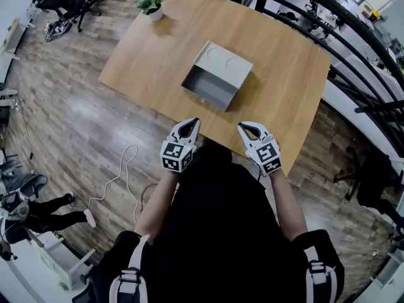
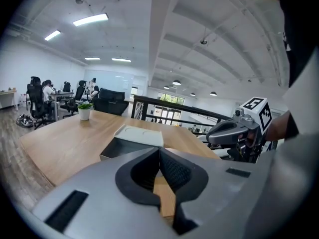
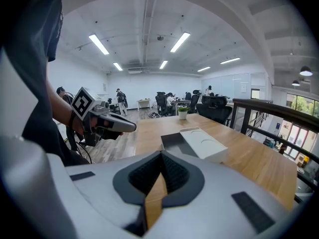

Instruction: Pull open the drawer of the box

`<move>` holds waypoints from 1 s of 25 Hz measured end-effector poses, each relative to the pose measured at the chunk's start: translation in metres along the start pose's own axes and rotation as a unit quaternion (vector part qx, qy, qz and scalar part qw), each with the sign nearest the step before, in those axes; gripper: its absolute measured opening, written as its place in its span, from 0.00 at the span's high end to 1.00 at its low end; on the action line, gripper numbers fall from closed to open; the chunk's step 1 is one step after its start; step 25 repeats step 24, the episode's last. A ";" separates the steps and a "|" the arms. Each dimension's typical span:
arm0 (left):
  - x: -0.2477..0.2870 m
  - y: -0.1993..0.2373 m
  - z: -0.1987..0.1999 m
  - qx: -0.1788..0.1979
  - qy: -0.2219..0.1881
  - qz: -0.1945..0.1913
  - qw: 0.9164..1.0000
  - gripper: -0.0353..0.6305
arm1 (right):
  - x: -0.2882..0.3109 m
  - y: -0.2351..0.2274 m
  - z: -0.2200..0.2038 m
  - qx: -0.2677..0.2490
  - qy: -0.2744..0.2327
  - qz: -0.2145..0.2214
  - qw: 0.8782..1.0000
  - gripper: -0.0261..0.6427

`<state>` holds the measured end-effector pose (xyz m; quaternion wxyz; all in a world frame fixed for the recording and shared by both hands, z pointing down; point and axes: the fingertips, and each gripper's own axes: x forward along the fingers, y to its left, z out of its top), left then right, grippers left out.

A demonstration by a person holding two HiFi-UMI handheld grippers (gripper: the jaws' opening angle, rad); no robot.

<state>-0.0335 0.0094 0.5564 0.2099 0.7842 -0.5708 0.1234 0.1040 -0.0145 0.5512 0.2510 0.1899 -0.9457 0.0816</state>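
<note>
A flat grey box [image 1: 224, 67] lies in the middle of the wooden table [image 1: 151, 62], and its drawer [image 1: 205, 88] stands pulled out towards me, showing a dark empty inside. Both grippers hover at the table's near edge, apart from the box. My left gripper [image 1: 193, 122] is shut with nothing between its jaws, and my right gripper [image 1: 242, 127] is shut and empty too. In the left gripper view the box [image 2: 140, 135] lies beyond the closed tips [image 2: 159, 151]. In the right gripper view the drawer [image 3: 174, 142] faces the closed tips [image 3: 160, 154].
A small potted plant [image 1: 151, 7] stands at the table's far left corner. A black railing [image 1: 353, 55] runs along the right side of the table. A white cable [image 1: 120, 175] lies on the wooden floor at the left. Office chairs and people are far behind.
</note>
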 end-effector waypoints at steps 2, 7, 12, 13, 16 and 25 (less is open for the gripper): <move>-0.003 -0.003 -0.002 -0.001 0.001 0.004 1.000 0.91 | -0.002 0.001 -0.003 0.002 0.000 0.002 1.000 0.92; -0.011 -0.011 -0.002 -0.007 -0.001 0.012 1.000 0.91 | -0.007 0.003 -0.010 -0.004 -0.002 0.008 1.000 0.92; -0.018 -0.018 -0.005 -0.004 -0.002 0.019 1.000 0.91 | -0.009 0.005 -0.015 0.001 -0.006 0.014 1.000 0.92; -0.020 -0.019 -0.006 -0.004 -0.002 0.021 1.000 0.91 | -0.010 0.006 -0.017 0.000 -0.006 0.014 1.000 0.92; -0.024 -0.020 -0.009 -0.001 -0.001 0.025 1.000 0.91 | -0.012 0.007 -0.018 0.001 -0.008 0.016 1.000 0.92; -0.027 -0.027 -0.015 -0.002 0.002 0.030 1.000 0.91 | -0.016 0.007 -0.032 0.004 -0.005 0.019 1.000 0.92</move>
